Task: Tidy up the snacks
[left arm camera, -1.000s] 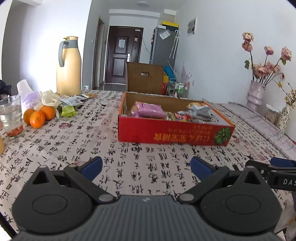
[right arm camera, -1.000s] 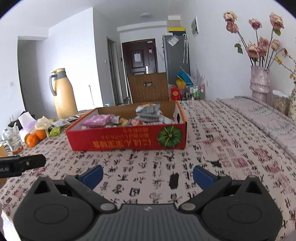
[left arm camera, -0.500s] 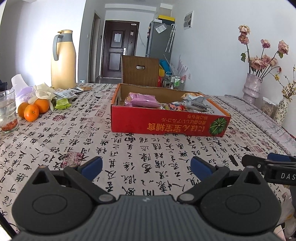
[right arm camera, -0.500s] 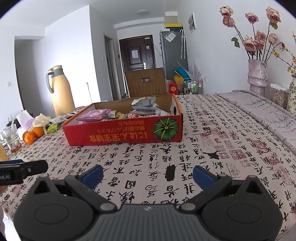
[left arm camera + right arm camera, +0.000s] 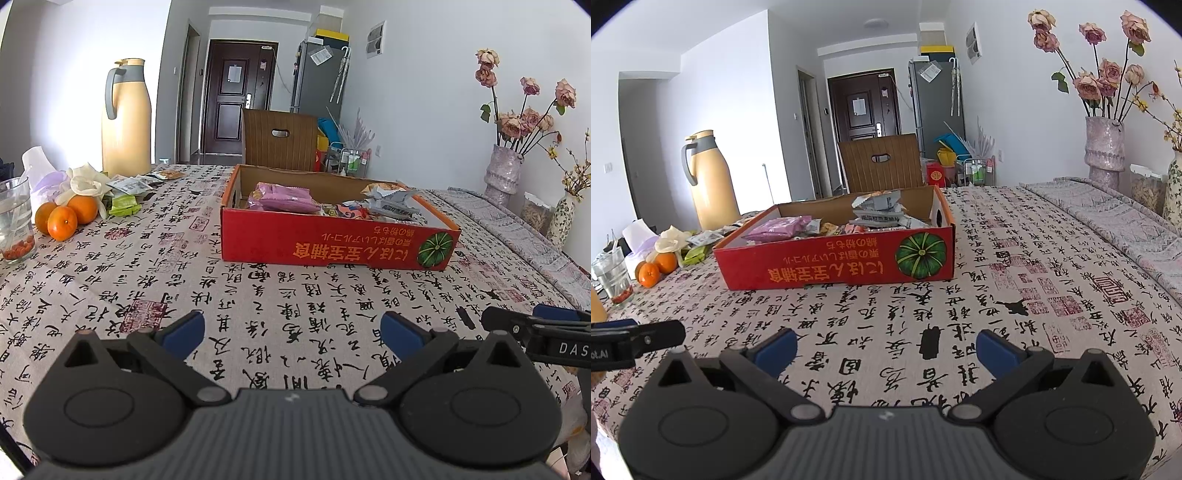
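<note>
A red cardboard box (image 5: 332,247) (image 5: 834,266) sits on the table and holds snack packets, among them a purple bag (image 5: 282,197) (image 5: 779,228) and grey packets (image 5: 395,206) (image 5: 882,214). More loose snack packets (image 5: 129,188) (image 5: 701,243) lie at the far left by the oranges. My left gripper (image 5: 291,330) is open and empty, low over the near tablecloth, well short of the box. My right gripper (image 5: 886,347) is open and empty, also short of the box. Each gripper shows at the edge of the other's view.
A yellow thermos jug (image 5: 125,118) (image 5: 709,181), oranges (image 5: 62,221) (image 5: 655,269), a glass (image 5: 14,221) (image 5: 613,277) and a tissue pack stand at the left. Vases with dried roses (image 5: 506,173) (image 5: 1104,147) stand at the right. A wooden chair (image 5: 280,140) is beyond the table.
Both grippers have pulled back and risen a little; the box looks slightly farther and more from above. Both stay open and empty.
</note>
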{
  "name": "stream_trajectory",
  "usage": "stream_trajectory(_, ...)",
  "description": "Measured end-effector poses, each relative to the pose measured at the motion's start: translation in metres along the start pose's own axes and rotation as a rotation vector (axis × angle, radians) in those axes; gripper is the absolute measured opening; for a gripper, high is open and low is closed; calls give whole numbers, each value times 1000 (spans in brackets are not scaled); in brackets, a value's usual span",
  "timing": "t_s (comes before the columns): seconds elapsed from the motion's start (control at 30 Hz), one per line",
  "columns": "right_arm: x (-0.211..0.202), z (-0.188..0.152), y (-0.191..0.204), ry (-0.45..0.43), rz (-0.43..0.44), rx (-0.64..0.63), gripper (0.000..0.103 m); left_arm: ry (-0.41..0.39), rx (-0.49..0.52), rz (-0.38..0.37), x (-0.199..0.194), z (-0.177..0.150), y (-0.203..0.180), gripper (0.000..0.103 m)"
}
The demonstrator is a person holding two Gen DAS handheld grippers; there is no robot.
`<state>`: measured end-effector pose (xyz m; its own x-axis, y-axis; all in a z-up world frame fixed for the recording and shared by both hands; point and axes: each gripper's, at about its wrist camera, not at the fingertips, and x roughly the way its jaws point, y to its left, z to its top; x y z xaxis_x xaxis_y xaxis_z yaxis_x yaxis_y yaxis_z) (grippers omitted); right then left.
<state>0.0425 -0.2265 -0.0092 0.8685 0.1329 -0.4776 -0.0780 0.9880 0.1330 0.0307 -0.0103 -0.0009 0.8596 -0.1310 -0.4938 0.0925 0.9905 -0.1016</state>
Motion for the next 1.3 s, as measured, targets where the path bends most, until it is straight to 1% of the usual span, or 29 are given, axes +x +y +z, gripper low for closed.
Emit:
stream_trajectory(1.13, 0, 0, 0, 2, 1, 2, 103, -3, 4, 0, -1, -1, 0, 103)
stream_trajectory(1.3, 1, -2, 0, 4, 0, 3, 103, -13, 6, -13, -4, 0, -1, 103)
